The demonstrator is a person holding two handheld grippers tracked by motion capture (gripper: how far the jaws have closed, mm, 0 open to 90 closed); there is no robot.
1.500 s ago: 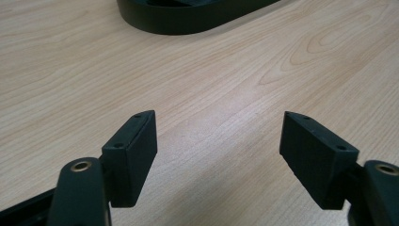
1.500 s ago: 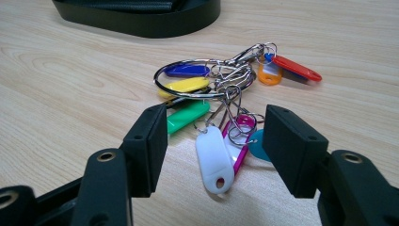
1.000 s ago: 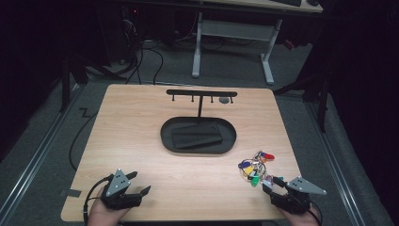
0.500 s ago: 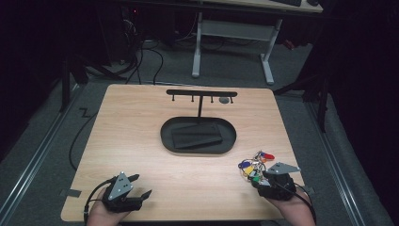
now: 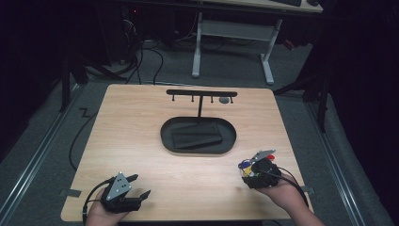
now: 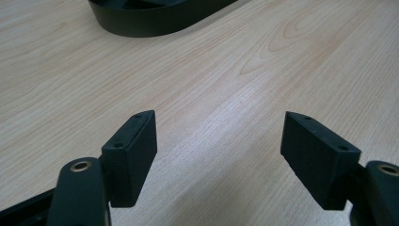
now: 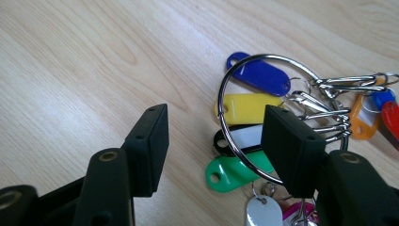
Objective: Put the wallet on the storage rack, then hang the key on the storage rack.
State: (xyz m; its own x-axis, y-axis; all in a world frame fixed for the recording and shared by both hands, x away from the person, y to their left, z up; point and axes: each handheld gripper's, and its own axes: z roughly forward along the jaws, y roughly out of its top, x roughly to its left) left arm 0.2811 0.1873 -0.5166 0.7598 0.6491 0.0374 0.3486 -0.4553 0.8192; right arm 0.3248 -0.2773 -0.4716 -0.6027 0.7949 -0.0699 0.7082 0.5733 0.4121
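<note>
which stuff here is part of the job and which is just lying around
In the job:
- right gripper, jaws open over the keys
- bunch of keys with coloured tags on a big metal ring
- likely the black hook stand with its oval tray

Lying about:
- left gripper, open over bare table
- dark flat item in the tray
- cables on the floor

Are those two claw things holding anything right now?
No. The right gripper has open jaws over the key ring without pinching it; the left gripper is open above bare table.
</note>
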